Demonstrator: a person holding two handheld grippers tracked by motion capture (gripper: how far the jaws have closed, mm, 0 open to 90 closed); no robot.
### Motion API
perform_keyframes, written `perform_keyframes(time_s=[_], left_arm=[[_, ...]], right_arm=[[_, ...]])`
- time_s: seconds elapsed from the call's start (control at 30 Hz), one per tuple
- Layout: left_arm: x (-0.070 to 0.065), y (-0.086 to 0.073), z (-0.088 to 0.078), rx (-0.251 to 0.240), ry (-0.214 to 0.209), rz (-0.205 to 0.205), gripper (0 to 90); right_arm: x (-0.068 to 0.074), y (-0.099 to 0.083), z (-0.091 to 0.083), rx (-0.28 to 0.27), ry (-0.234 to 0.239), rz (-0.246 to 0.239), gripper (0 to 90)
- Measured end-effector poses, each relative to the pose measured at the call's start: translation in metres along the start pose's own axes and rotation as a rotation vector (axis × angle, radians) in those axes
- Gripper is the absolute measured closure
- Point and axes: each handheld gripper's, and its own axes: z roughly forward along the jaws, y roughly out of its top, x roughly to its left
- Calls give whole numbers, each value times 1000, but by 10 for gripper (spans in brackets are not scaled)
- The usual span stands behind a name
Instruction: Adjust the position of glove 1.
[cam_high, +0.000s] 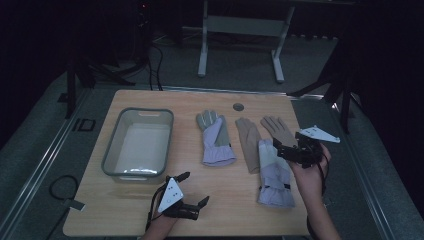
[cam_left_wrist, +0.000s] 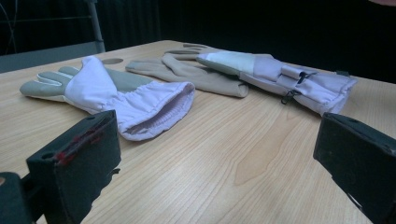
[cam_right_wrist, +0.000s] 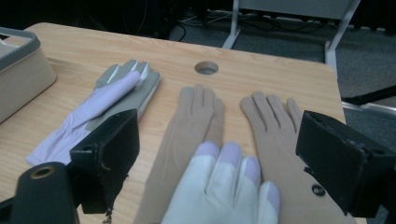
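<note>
The near lilac glove (cam_high: 274, 175) lies over the two tan gloves, hiding the right edge of the left tan glove (cam_high: 248, 142) and the cuff of the right tan glove (cam_high: 278, 131). In the right gripper view, its cuff is cut off by the bottom edge. The tub (cam_right_wrist: 21, 70) is cut off at that view's left edge. The person's forearms leave the high view at the bottom edge.

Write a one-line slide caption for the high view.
Four gloves on a wooden table beside a grey bin; right gripper over a lavender glove, left gripper open.
</note>
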Motion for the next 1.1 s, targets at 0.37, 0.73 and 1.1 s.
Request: perform_keyframes(time_s=[0.37,0.73,1.1], left_arm=[[0,0,0,1,0,5,7],[0,0,0,2,-8,0,7],[0,0,0,0,-11,7,7]], right_arm=[[31,18,24,27,69,-43,179],[64,26,57,52,152,-70,228],[100,23,104,133,170,-131,294]])
